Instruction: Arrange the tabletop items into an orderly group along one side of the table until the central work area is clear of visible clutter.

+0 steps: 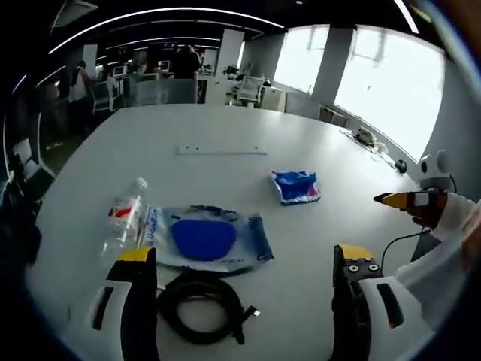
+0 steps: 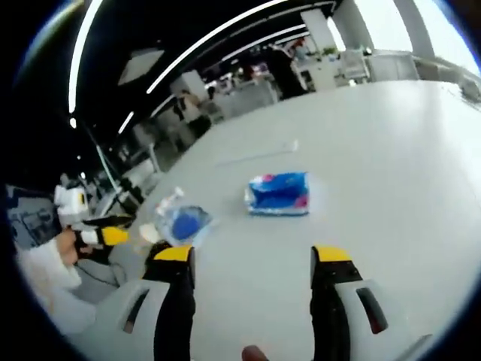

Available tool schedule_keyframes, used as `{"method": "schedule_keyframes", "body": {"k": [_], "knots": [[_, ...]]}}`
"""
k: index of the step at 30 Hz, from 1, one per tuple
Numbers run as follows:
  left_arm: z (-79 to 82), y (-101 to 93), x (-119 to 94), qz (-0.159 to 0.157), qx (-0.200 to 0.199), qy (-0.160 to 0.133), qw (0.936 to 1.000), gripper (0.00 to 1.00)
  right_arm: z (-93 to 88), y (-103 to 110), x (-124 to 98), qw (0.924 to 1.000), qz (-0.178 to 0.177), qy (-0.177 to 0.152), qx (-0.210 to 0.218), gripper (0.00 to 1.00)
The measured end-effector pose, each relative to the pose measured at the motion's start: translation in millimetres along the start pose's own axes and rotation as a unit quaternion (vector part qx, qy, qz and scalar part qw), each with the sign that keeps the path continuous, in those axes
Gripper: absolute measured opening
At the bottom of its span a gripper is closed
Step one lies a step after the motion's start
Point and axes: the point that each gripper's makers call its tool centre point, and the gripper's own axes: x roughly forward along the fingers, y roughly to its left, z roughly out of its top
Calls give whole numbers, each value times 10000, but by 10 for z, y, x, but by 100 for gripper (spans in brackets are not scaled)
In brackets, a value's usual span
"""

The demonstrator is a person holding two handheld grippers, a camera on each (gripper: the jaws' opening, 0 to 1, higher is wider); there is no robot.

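left gripper [image 1: 244, 259]: jaws apart, holding nothing, over near table [image 1: 225, 128] edge
right gripper [image 2: 252, 259]: jaws apart, empty
water bottle [image 1: 126, 214]: lying left
blue pouch [image 1: 204, 238]: right of bottle, touching
black cable [image 1: 201, 304]: coiled, nearest
blue packet [image 1: 296, 186]: farther right, apart

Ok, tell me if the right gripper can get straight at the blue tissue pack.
Probably yes. The right gripper stands open, its jaws framing bare table, and the blue tissue pack lies just ahead with nothing between them. The bagged blue item and the bottle sit off to the side.
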Motion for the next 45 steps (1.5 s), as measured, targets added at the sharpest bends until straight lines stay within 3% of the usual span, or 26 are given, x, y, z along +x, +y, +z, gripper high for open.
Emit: {"method": "schedule_keyframes", "body": {"k": [4,7,13,15,18,23,26,32,41,45], "knots": [[2,-40,7,1,23,-14,10000,100,74,61,57,9999,56,-20,-104,60],[-5,-70,35,-49,-30,-19,10000,100,17,55,107,9996,28,119,-259,59],[-184,-39,86,-25,-40,202,9998,99,-35,68,103,9997,61,161,-192,57],[-322,-24,128,-62,50,285,9996,99,-105,20,112,9994,-8,235,-244,57],[-639,5,151,-24,-122,773,9969,98,-273,-40,127,9984,-73,527,-191,56],[-915,-6,157,-10,-308,899,9955,96,-385,-27,141,9979,-44,629,-146,55],[-1110,4,158,28,-453,1113,9927,94,-526,-36,171,9958,-24,910,-117,53],[-1126,19,111,90,-452,1061,9933,93,-518,5,167,9958,22,897,-156,53],[-1062,92,139,107,-328,1064,9937,87,-502,8,174,9966,49,813,114,50],[-1076,34,170,-162,69,1067,9941,69,-548,3,160,9962,68,807,320,49]]}}
